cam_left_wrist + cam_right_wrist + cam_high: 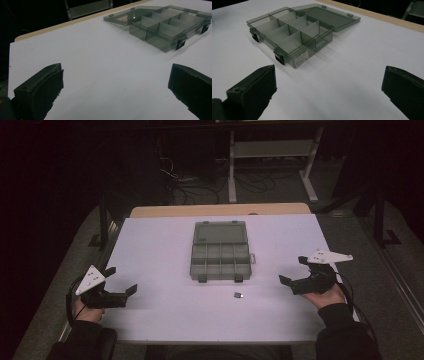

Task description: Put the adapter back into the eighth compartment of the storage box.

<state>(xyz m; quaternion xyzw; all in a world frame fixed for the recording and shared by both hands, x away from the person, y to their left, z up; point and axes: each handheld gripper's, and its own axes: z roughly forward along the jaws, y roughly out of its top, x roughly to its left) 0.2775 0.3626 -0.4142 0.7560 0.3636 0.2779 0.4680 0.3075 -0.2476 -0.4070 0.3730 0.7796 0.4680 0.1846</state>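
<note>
A clear grey compartment box (220,256) lies open in the middle of the white table, its lid folded back flat. Its several compartments look empty in the left gripper view (165,25) and the right gripper view (289,32). A small dark part (238,295) lies on the table just in front of the box. My left gripper (121,280) rests at the table's left edge, jaws wide apart, nothing between them. My right gripper (292,270) rests at the right edge, also open and empty. Both point inward toward the box.
The white table top (160,240) sits on a wooden board whose far edge (220,210) shows behind it. Beyond it, in the dark, stand a metal frame (270,155) and cables on the floor.
</note>
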